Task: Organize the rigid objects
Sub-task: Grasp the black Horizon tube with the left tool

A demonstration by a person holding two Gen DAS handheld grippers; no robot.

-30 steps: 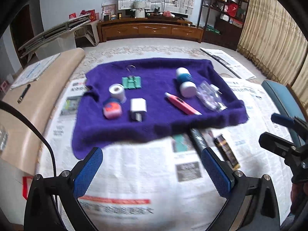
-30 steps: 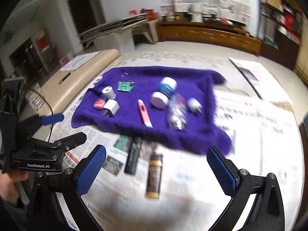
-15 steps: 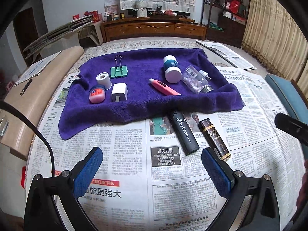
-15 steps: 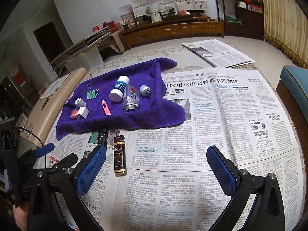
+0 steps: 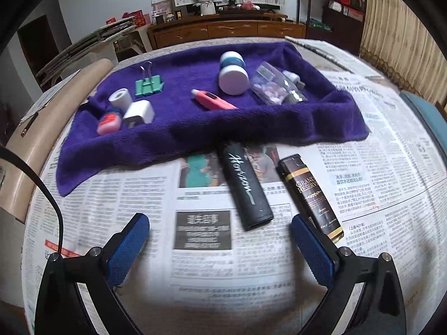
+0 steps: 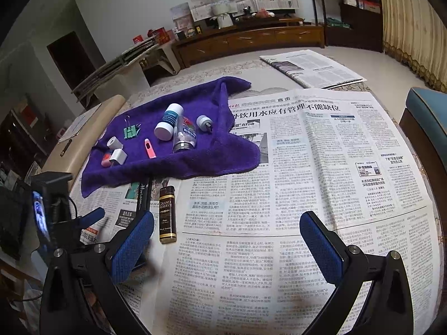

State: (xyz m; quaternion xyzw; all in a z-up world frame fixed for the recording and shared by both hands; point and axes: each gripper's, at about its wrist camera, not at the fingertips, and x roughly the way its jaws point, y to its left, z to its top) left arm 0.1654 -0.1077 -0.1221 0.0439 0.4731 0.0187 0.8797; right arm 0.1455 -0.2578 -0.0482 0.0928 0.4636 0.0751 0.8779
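On the purple towel (image 5: pixel 195 117) we see eight small items gathered; just beside its near edge, the black tube (image 5: pixel 245 187) and lighter (image 5: pixel 310 195) remain. Our left gripper (image 5: pixel 218 245) and right gripper (image 6: pixel 226 240) hover open, empty.

Black tube (image 5: pixel 245 187) (lying) between tool (image 5: pixel 220 247) fingers

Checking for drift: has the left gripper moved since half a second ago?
Yes. The left gripper has come forward toward the purple towel; the black Horizon tube now lies nearer its fingers.
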